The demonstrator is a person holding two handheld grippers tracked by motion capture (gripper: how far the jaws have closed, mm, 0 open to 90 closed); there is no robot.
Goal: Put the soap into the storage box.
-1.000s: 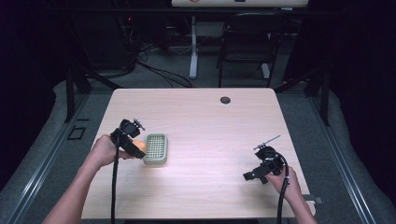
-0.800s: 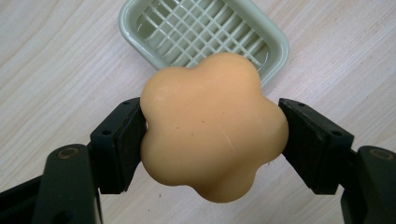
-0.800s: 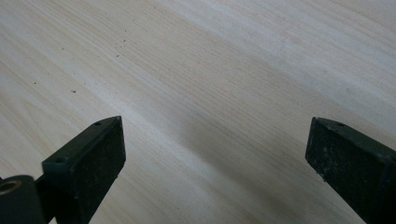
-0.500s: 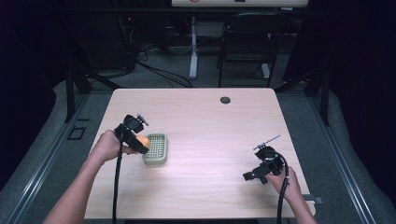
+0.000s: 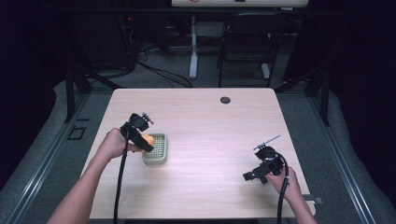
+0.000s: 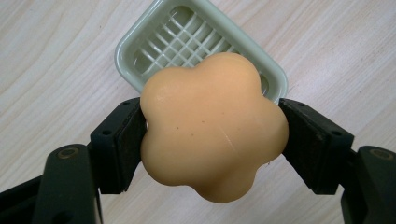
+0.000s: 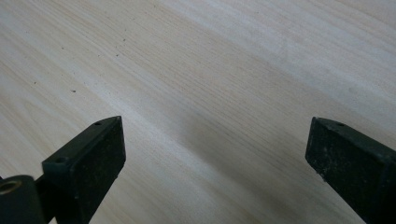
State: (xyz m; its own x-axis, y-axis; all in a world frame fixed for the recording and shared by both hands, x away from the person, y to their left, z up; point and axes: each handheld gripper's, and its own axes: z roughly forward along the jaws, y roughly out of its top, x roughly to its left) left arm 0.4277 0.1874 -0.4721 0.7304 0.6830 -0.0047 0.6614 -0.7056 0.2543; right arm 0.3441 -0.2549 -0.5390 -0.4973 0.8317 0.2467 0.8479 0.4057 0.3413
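Left tongs (image 6: 212, 135) pinch an orange soap (image 6: 212, 126) above the green dish (image 6: 140, 42); right tongs (image 7: 215, 163) spread over bare table (image 7: 210, 70).

Wooden table (image 5: 205, 126) with green dish (image 5: 157, 156)

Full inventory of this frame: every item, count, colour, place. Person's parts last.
Soap: 1, orange, flower-shaped, clamped between the left tool's jaws, above the dish.
Soap dish: 1, pale green, ribbed, left part of the table.
Table: 1, light wood, centre.
Grommet: 1, dark, far edge of the table.
Chair: 1, black, beyond the table.
Left tool: 1, black, over the dish.
Right tool: 1, black, jaws apart, near right of the table.
Hands: 2, left, right.
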